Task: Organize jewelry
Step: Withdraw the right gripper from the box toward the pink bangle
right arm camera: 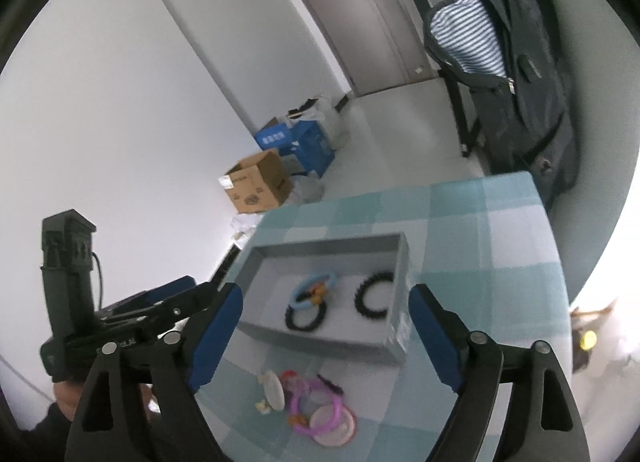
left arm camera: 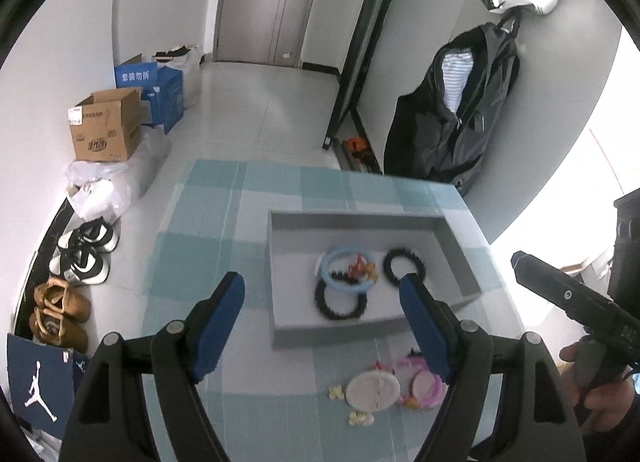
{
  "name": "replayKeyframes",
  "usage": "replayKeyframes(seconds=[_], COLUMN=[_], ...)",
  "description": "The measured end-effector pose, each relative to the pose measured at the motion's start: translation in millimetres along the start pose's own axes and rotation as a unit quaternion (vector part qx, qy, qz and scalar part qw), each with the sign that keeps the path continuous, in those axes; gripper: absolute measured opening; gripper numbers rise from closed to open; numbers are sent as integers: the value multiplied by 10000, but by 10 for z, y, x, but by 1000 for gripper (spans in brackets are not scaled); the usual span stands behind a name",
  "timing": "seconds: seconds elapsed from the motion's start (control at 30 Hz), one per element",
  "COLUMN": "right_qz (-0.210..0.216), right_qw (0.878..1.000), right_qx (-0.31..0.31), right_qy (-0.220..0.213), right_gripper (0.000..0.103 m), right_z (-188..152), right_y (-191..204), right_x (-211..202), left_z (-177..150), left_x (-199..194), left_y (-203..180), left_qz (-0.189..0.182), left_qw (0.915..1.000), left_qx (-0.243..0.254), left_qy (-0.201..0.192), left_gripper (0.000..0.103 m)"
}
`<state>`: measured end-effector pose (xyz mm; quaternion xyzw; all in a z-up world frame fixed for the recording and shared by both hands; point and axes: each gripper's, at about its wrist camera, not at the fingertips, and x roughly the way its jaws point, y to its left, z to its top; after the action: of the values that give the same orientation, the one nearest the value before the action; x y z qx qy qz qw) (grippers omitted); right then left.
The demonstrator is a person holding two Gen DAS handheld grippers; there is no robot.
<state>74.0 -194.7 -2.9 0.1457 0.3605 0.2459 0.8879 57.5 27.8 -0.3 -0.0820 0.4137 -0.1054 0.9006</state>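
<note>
While both the left gripper [left arm camera: 322, 328] and right gripper [right arm camera: 326, 336] hung wide-jawed and empty, the pink bracelets [right arm camera: 316, 408] lay tangled on the surface before the tray [right arm camera: 394, 346], so one pinch risked dragging several.

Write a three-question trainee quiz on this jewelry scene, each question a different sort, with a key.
1. True or false: the left claw is shut on a bracelet.
2. How many black beaded bracelets lie in the grey tray? A) one B) two C) four
3. Fill in: the light blue ring lies inside the ____.

Key:
1. False; both it and the right claw are open and empty.
2. B; one by the blue ring, one further right.
3. Tray; the pink and white pieces lie outside it on the checked cloth.
</note>
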Motion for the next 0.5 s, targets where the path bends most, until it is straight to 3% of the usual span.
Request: replayKeyframes(seconds=[0.2, 0.5], right_qz=[-273, -567], right_qw=[9995, 9970], right_qx=[-139, -267], right_qy=[125, 446], right_gripper=[86, 89], right_z=[-221, -422], right_y=[-7, -92], right_x=[-115, -176], left_z=[-202, -421], left_x=[120, 52], left_y=[-84, -117], left_qz=[-521, -285], left_qw=[9972, 9964], left_qx=[-297, -419], left_qy=[454, 674], left_gripper=[76, 77])
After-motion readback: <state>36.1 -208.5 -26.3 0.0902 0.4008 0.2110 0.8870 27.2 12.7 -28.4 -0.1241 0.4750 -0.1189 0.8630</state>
